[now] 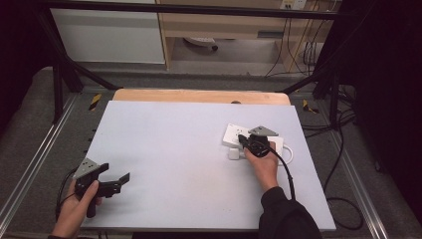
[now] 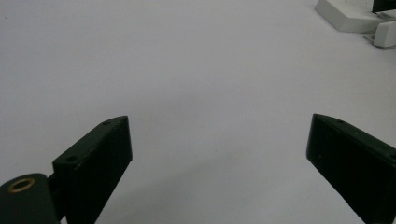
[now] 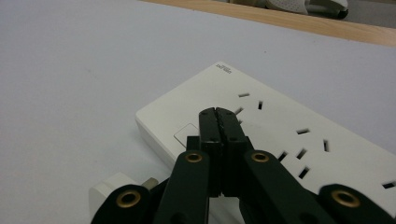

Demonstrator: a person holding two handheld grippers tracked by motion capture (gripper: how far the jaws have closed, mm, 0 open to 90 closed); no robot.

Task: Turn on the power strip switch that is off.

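Note:
A white power strip (image 1: 238,134) lies flat on the right half of the white table (image 1: 174,149). A small white plug (image 1: 234,155) lies loose by its near edge. My right gripper (image 1: 247,141) is over the strip. In the right gripper view its jaws are pressed together with nothing between them, and the right gripper (image 3: 218,114) has its tips over the power strip (image 3: 289,140), beside the square switch (image 3: 187,134). The plug (image 3: 112,189) lies to the lower left. Far off at the front left, my left gripper (image 1: 118,180) hovers open and empty; the left gripper (image 2: 219,154) faces bare table.
A white cable (image 1: 290,152) loops off the strip's right end. The table's wooden far edge (image 1: 199,95) lies behind. A black metal frame (image 1: 64,74) surrounds the table. The left gripper view catches the power strip (image 2: 345,14) and plug (image 2: 385,33) at its top right.

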